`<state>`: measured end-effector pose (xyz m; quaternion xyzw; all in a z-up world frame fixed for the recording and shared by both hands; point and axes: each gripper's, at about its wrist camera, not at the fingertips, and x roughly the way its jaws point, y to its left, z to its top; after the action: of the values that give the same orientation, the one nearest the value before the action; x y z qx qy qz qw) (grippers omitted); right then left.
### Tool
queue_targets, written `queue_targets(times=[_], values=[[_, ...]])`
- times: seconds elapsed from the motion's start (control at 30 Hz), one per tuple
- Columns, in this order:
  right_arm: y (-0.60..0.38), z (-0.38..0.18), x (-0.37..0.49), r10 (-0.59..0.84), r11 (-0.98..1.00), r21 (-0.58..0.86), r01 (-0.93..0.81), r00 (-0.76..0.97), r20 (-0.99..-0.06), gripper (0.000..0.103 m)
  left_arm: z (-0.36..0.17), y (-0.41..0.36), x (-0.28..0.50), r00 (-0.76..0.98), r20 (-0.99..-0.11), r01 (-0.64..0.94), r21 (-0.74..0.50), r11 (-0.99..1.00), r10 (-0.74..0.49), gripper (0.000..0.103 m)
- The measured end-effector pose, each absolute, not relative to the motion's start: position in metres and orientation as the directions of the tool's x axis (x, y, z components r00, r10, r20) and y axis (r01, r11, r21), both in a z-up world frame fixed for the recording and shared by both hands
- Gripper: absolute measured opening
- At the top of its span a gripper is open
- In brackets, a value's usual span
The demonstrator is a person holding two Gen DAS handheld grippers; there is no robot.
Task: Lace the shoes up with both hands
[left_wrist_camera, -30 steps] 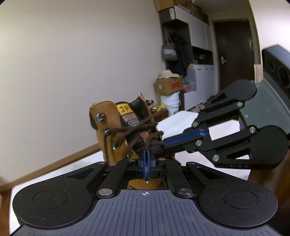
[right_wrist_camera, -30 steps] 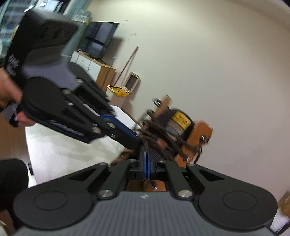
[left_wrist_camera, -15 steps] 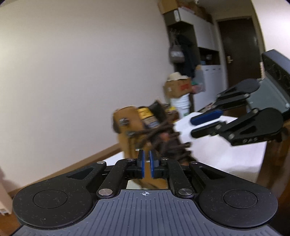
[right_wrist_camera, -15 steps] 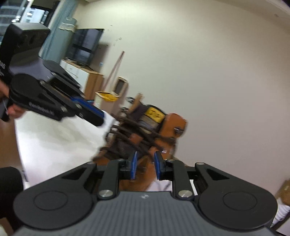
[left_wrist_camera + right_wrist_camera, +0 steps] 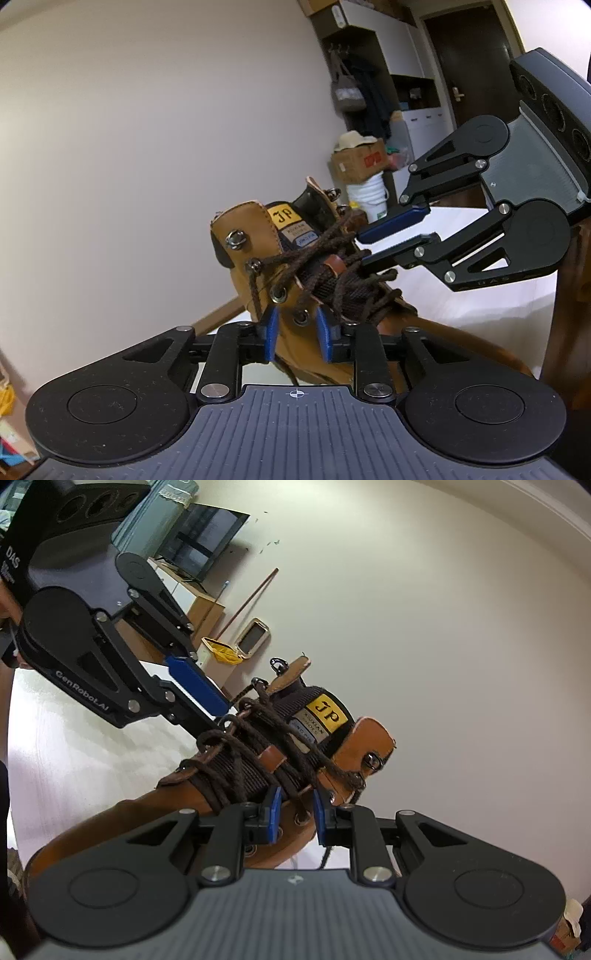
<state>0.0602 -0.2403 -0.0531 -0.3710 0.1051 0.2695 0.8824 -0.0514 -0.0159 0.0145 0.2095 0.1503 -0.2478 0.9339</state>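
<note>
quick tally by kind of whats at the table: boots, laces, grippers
boot: 1
lace: 1
grippers: 2, left gripper and right gripper
total: 4

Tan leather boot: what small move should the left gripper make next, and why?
Probably slide the left gripper onto the loose dark brown lace end hanging down the tan leather boot. Its jaws are opening with only leather seen between them, and the top metal hook is unlaced.
</note>
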Motion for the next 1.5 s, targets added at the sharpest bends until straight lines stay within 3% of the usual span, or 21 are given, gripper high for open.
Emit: queue_targets(times=[0.07,0.23,0.43,0.7,0.73,0.8,0.9,1.0,1.27,1.37,1.5], values=[[-0.239,-0.054,0.06,0.398,0.569,-0.603,-0.558,0.829,-0.392,0.015,0.015,-0.016,-0.052,0.827,-0.388,0.535,0.321,0.782,-0.407,0.023],[-0.246,-0.046,0.062,0.419,0.606,-0.543,-0.581,0.814,-0.402,0.015,0.015,-0.016,-0.051,0.821,-0.389,0.545,0.317,0.776,-0.417,0.022],[-0.242,-0.052,0.056,0.394,0.53,-0.639,-0.557,0.829,-0.396,0.014,0.015,-0.015,-0.049,0.822,-0.387,0.543,0.313,0.779,-0.418,0.022],[-0.24,-0.049,0.074,0.428,0.5,-0.603,-0.622,0.782,-0.452,0.012,0.016,-0.018,-0.045,0.816,-0.395,0.553,0.321,0.769,-0.422,0.02],[-0.241,-0.046,0.077,0.43,0.509,-0.586,-0.631,0.776,-0.462,0.003,0.016,-0.019,-0.044,0.814,-0.396,0.555,0.319,0.768,-0.425,0.019],[-0.241,-0.045,0.078,0.424,0.517,-0.581,-0.629,0.778,-0.464,0.003,0.016,-0.02,-0.044,0.809,-0.4,0.563,0.313,0.765,-0.431,0.006],[-0.243,-0.044,0.078,0.417,0.551,-0.555,-0.623,0.782,-0.463,0.002,0.017,-0.023,-0.046,0.82,-0.389,0.547,0.321,0.773,-0.419,0.003],[-0.243,-0.037,0.07,0.463,0.582,-0.493,-0.646,0.762,-0.453,0.002,0.028,-0.021,-0.053,0.802,-0.363,0.576,0.255,0.777,-0.475,0.002],[-0.237,-0.035,0.063,0.49,0.573,-0.487,-0.659,0.752,-0.442,0.004,0.03,-0.027,-0.064,0.794,-0.358,0.592,0.273,0.758,-0.491,0.003],[-0.244,-0.033,0.055,0.507,0.579,-0.484,-0.656,0.755,-0.417,0.018,0.03,-0.022,-0.07,0.794,-0.364,0.591,0.278,0.757,-0.487,0.007],[-0.26,-0.028,0.057,0.477,0.643,-0.464,-0.609,0.793,-0.379,0.018,0.033,-0.007,-0.075,0.818,-0.335,0.558,0.266,0.786,-0.467,0.009]])
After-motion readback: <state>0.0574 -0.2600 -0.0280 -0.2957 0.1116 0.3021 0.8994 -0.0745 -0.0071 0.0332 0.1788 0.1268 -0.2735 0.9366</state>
